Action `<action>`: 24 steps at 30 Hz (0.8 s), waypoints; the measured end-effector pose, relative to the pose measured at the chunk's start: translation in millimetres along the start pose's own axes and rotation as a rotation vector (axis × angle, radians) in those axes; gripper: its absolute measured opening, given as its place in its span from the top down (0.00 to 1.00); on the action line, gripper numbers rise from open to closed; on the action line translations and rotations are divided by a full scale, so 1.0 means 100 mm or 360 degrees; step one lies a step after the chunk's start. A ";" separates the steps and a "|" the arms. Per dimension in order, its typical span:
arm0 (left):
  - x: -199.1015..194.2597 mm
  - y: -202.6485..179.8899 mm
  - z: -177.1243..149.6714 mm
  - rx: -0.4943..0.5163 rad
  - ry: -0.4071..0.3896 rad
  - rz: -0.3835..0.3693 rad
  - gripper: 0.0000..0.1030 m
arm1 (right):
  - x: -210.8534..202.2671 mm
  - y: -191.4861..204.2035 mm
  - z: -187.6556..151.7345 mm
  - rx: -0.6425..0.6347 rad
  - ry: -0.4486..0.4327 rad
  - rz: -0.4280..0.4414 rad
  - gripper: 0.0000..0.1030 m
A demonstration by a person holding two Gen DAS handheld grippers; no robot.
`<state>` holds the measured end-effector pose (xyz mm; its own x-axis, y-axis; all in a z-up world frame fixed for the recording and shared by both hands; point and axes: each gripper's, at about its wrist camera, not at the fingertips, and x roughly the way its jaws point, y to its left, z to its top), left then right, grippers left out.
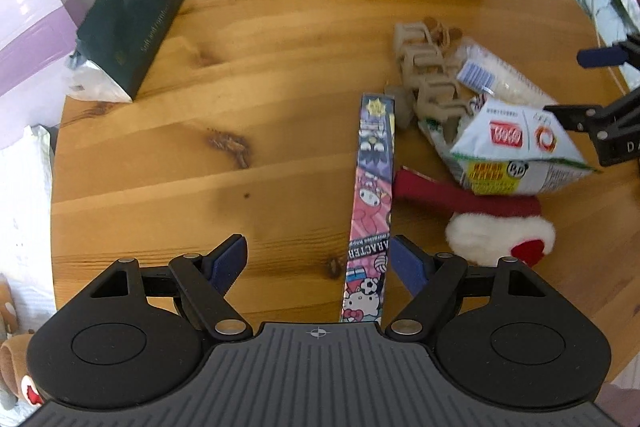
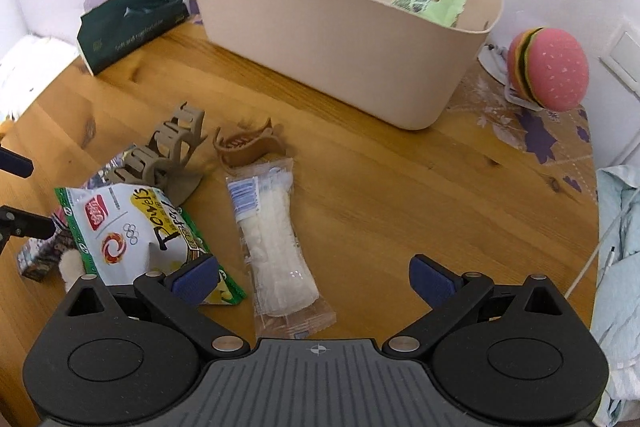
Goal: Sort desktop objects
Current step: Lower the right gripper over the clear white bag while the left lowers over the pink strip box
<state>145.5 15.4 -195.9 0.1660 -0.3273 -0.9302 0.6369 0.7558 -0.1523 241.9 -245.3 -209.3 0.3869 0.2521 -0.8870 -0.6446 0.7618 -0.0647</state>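
Note:
On the round wooden table [image 1: 200,155] lies a heap of small things. My left gripper [image 1: 318,261] is open low over the table; a long cartoon-printed box [image 1: 372,207] lies between its fingers, close to the right pad, untouched. My right gripper [image 2: 314,279] is open too, with a clear packet of white stuff [image 2: 276,239] lying between its fingers. Left of that packet are a white-green snack bag [image 2: 140,227], a grey claw clip [image 2: 172,151] and a brown claw clip [image 2: 248,147]. A white and red plush [image 1: 496,235] lies under the snack bag [image 1: 516,147].
A beige basket [image 2: 340,47] stands at the back with a green packet [image 2: 428,3] inside. A dark green tissue pack [image 1: 132,27] lies at the back left. A pink burger toy [image 2: 548,67] sits right of the basket. Bedding hangs past the table's right edge.

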 end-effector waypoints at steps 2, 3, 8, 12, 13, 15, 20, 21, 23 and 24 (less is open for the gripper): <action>0.04 -0.02 -0.01 0.0007 0.0021 0.0000 0.23 | 0.04 0.02 0.01 -0.0020 0.0012 0.0004 0.00; 0.06 -0.02 -0.01 0.0010 0.0030 0.0001 0.23 | 0.06 0.03 0.02 -0.0033 0.0018 0.0004 0.00; 0.15 -0.08 0.00 0.0045 0.0077 0.0015 0.23 | 0.15 0.05 0.05 -0.0056 0.0025 0.0029 0.00; 0.22 -0.14 0.03 0.0074 0.0093 0.0015 0.23 | 0.22 0.02 0.09 -0.0036 0.0031 0.0025 0.00; 0.23 -0.16 0.05 0.0079 0.0097 0.0015 0.23 | 0.23 0.01 0.11 -0.0033 0.0029 0.0028 0.00; 0.25 -0.17 0.06 0.0083 0.0103 0.0016 0.23 | 0.25 0.00 0.13 -0.0023 0.0028 0.0042 0.00; 0.29 -0.17 0.09 0.0083 0.0117 0.0013 0.23 | 0.30 -0.02 0.16 -0.0008 0.0025 0.0076 0.00; 0.30 -0.17 0.09 0.0081 0.0118 0.0011 0.23 | 0.31 -0.02 0.16 0.0002 0.0024 0.0083 0.00; 0.30 -0.17 0.11 0.0076 0.0120 0.0012 0.23 | 0.32 -0.03 0.17 0.0018 0.0009 0.0083 0.00; 0.31 -0.16 0.11 0.0071 0.0120 0.0012 0.23 | 0.31 -0.04 0.17 0.0024 -0.0004 0.0077 0.00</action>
<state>148.4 -13.2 -218.1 0.1151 -0.2768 -0.9540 0.6690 0.7315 -0.1315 267.8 -229.7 -228.9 0.3572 0.2902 -0.8878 -0.6525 0.7576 -0.0149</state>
